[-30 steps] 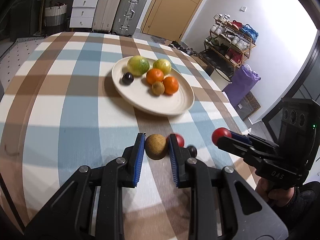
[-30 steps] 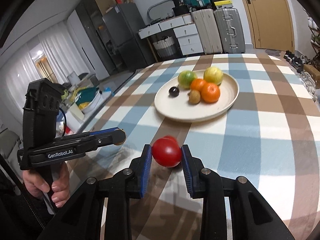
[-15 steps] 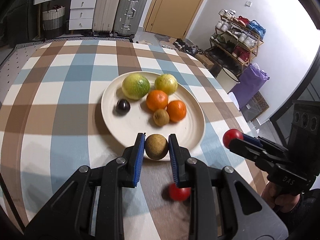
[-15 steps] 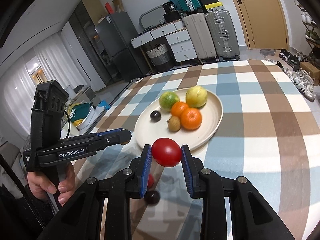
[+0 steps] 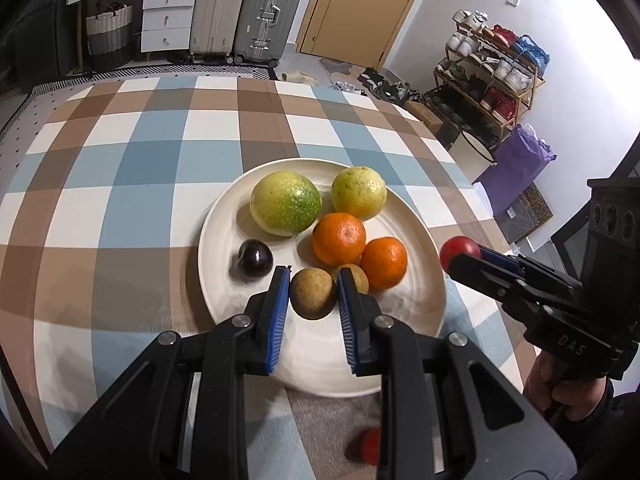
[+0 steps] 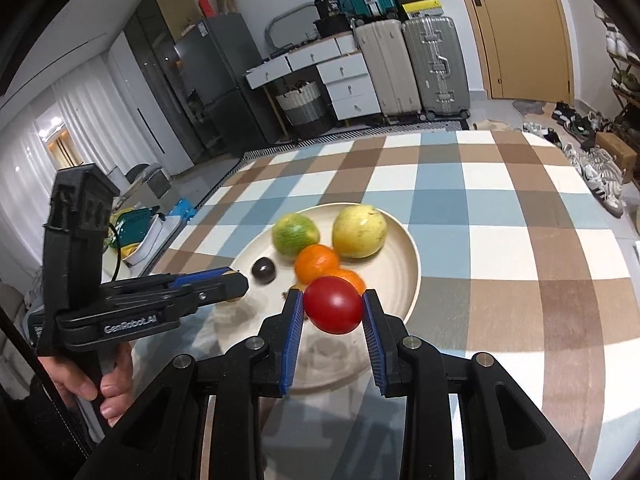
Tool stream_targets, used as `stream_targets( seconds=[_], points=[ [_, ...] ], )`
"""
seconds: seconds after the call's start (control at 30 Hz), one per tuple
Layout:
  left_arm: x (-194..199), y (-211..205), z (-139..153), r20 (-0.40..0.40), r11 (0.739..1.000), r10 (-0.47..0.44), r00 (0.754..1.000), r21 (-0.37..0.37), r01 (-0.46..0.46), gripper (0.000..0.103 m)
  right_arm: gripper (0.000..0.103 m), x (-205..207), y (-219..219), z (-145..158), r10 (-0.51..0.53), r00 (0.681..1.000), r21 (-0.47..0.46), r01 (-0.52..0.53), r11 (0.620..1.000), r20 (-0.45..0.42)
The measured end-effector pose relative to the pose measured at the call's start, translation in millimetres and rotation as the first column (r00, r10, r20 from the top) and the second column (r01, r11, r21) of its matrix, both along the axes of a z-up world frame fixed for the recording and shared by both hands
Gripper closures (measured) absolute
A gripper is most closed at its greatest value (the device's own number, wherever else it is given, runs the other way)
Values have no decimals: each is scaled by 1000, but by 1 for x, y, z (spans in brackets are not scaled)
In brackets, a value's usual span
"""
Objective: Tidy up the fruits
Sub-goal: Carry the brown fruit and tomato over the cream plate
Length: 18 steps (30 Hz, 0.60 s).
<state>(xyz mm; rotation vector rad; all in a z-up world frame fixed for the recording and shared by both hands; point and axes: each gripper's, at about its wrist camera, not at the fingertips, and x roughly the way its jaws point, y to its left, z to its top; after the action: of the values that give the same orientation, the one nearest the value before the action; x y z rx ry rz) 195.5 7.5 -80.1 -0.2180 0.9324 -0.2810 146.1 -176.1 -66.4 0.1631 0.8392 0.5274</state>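
A brown fruit [image 5: 312, 293] sits clamped between the left gripper [image 5: 313, 280] pads, seemingly above the plate [image 5: 224, 216].

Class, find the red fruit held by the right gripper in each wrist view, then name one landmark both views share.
Left wrist view: red fruit at right of centre, at the tip of the right gripper, beside the plate.
Right wrist view: red fruit low centre, between the blue pads.
Shared landmark: the dark plum.
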Motion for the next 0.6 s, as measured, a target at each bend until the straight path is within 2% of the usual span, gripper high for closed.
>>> stream_targets(
  seconds=[0.3, 0.6],
  points=[
    [20, -3, -9, -21, 1000, -19, 1000, -2, 19, 82, 73, 31, -2, -11, -15, 999, 22, 16, 1000, -39],
    [26, -5, -13, -14, 999, -32, 999, -11, 32, 82, 72, 45, 7, -17, -23, 999, -7, 23, 1000, -40]
  ],
)
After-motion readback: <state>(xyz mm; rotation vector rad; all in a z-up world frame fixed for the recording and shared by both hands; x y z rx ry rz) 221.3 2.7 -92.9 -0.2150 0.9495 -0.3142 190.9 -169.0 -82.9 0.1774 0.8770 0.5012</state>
